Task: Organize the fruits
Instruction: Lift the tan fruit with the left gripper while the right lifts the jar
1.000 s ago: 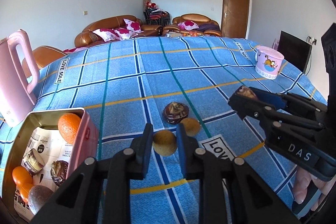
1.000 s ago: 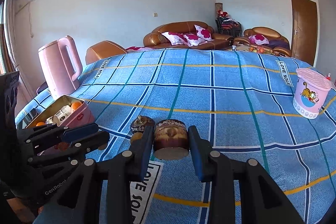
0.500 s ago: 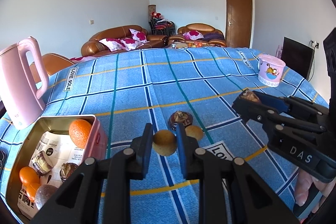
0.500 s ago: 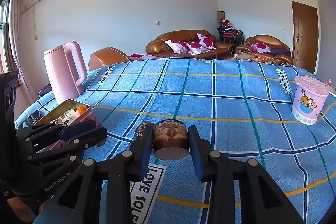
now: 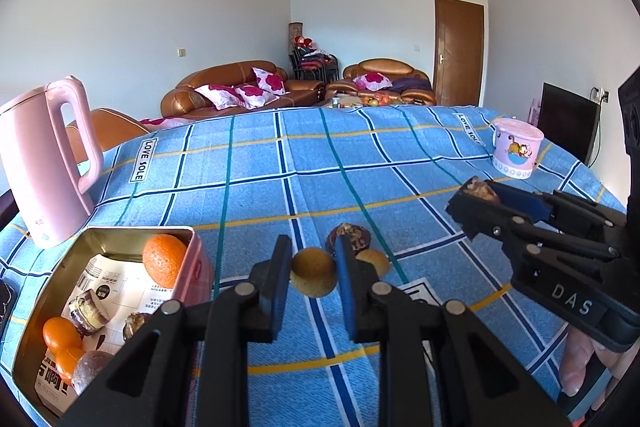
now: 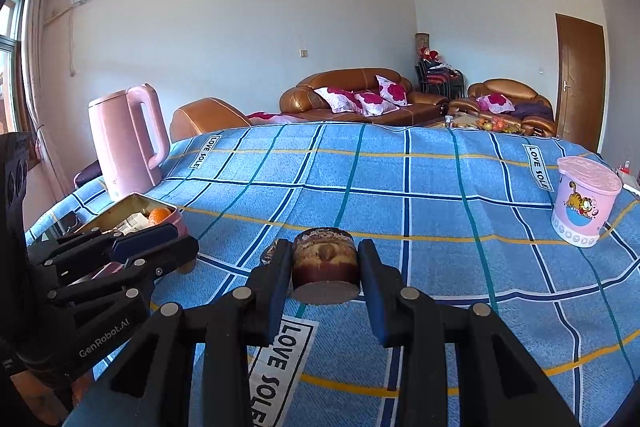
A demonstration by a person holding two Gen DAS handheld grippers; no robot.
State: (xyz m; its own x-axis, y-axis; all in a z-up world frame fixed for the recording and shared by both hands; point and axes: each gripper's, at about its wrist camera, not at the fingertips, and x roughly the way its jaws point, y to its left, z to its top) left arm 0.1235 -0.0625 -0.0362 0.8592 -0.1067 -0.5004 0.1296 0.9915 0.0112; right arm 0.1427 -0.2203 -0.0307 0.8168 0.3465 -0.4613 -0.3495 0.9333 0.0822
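Fingers clamped both sides: left gripper (image 5: 313,277) on small yellow-brown fruit (image 5: 313,277), right gripper (image 6: 324,267) on brown cake (image 6: 324,263), above worktop (image 6: 400,187).

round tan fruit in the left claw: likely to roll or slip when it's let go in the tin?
Probably rolls: the round tan fruit looks near-spherical, pinched only at its sides by the left claw. Its skin looks matte, so slipping seems unlikely. The tin has walls and fruit inside, which should stop it.

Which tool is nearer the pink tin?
Left. The left tool holds a round fruit right beside the pink tin; the right tool sits farther off, past the left one.
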